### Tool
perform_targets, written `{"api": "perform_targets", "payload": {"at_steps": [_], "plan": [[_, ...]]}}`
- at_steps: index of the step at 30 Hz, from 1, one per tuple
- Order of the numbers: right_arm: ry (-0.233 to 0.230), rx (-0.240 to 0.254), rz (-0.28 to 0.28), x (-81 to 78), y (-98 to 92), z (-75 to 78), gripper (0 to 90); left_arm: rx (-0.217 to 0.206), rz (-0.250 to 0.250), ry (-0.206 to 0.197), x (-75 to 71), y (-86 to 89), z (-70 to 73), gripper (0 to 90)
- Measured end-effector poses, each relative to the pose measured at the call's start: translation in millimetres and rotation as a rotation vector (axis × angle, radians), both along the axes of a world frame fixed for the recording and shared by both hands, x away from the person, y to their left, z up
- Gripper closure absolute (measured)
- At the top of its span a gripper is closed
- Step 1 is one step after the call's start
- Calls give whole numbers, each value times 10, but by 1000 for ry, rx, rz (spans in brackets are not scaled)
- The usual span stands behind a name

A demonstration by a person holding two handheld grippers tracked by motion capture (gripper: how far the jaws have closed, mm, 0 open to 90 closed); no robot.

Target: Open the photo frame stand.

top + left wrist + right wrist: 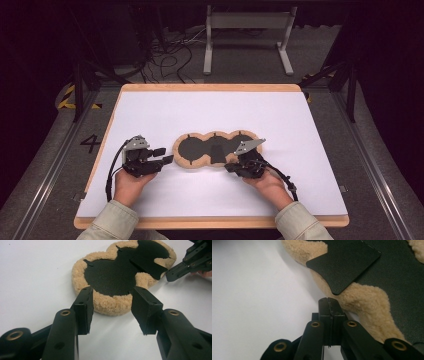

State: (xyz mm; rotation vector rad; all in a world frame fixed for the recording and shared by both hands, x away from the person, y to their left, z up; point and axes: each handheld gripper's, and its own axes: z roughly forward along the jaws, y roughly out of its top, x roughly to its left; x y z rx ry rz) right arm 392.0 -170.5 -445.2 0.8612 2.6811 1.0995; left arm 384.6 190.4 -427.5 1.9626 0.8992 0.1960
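black fingers (83,312), brass screws, beige sleeves (112,220)

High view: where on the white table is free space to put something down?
The table is bare behind the fleece pad, up to the far wooden edge, and along its right side. The near middle is crowded: the left gripper and right gripper flank the pad.

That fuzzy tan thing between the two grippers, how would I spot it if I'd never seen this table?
Start at the white table and look just in front of the person's hands. There lies a flat fleece pad shaped like three joined circles, tan and woolly round the rim with a black centre. A loose black flap lies on it.
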Motion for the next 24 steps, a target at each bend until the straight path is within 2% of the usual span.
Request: {"api": "perform_targets", "payload": {"at_steps": [8,14,19,24], "plan": [[-18,29,-12,27,0,22,900,0,0,3,3,4,-4,527],[-72,62,-18,21,-4,125,900,1,-2,2,4,1,-6,525],[-91,93,-43,63,0,226,900,1,-1,1,8,3,-7,523],[-101,100,-56,93,9,269,900,1,3,2,12,6,-9,521]]}}
